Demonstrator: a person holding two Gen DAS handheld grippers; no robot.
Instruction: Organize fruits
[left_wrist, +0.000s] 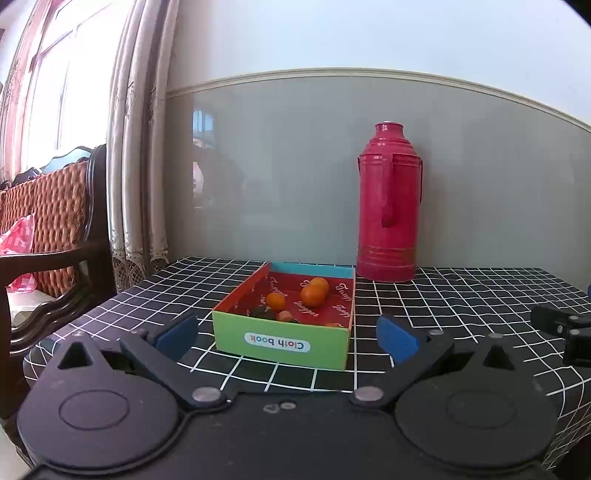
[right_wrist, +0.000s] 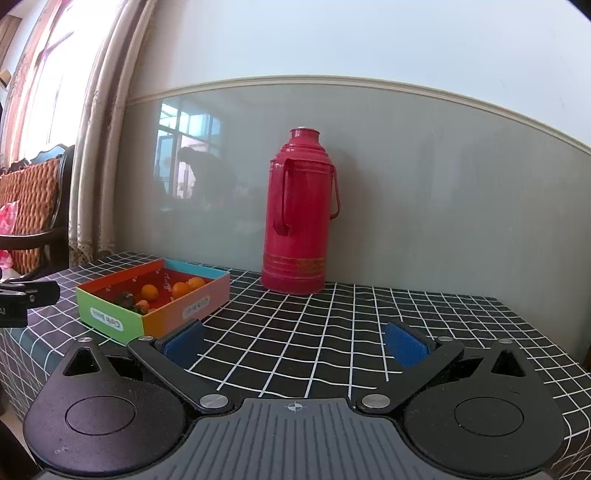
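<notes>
A colourful open cardboard box (left_wrist: 282, 343) marked "Cloth book" stands on the black checked tablecloth. Inside lie several oranges (left_wrist: 313, 295) and smaller fruits, one dark with leaves (left_wrist: 263, 312). My left gripper (left_wrist: 286, 338) is open and empty, its blue pads either side of the box's near wall, a little short of it. In the right wrist view the box (right_wrist: 151, 304) sits at the left with the oranges (right_wrist: 149, 291) in it. My right gripper (right_wrist: 295, 343) is open and empty over bare cloth, to the right of the box.
A tall red thermos (left_wrist: 388, 206) stands against the grey wall behind the box; it also shows in the right wrist view (right_wrist: 299, 218). A wooden chair with an orange cushion (left_wrist: 48, 221) and curtains (left_wrist: 136, 147) are left of the table. The table edge (right_wrist: 554, 321) runs at the right.
</notes>
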